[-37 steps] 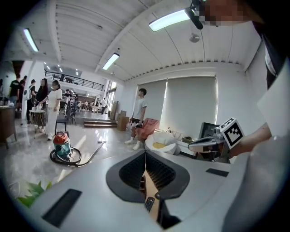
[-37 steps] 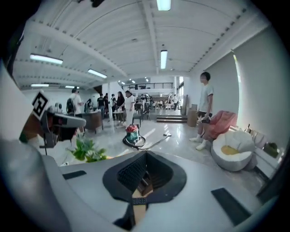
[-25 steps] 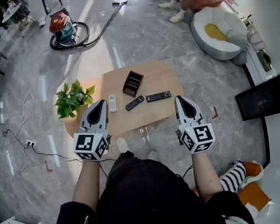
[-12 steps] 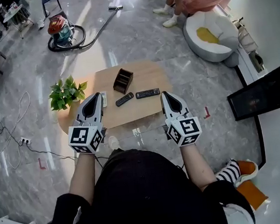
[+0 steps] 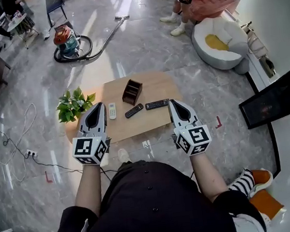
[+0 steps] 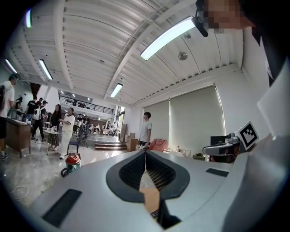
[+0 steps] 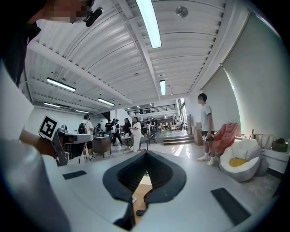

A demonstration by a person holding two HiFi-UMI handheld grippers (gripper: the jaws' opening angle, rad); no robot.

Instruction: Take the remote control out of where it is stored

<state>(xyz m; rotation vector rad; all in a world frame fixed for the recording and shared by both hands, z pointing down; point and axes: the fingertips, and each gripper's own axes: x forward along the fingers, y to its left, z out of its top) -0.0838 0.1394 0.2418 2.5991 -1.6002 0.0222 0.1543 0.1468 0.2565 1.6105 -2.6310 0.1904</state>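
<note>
Both grippers have shifted slightly since a second ago and hover over the near edge of the table (image 5: 157, 83). Left gripper (image 5: 100, 105), beside the plant (image 5: 73, 104): jaws pressed together, empty. White remote (image 5: 112, 110), angled black remote (image 5: 133, 110) and longer black remote (image 5: 157, 104) lie on the tabletop in front of the dark holder (image 5: 132, 91), whose contents are unclear. Right gripper (image 5: 172, 103): jaws together, empty.

The head view is looking steeply down from well above the table (image 5: 159, 85). The 2 gripper views are facing level across the hall, sharing a sliver of that table.
</note>
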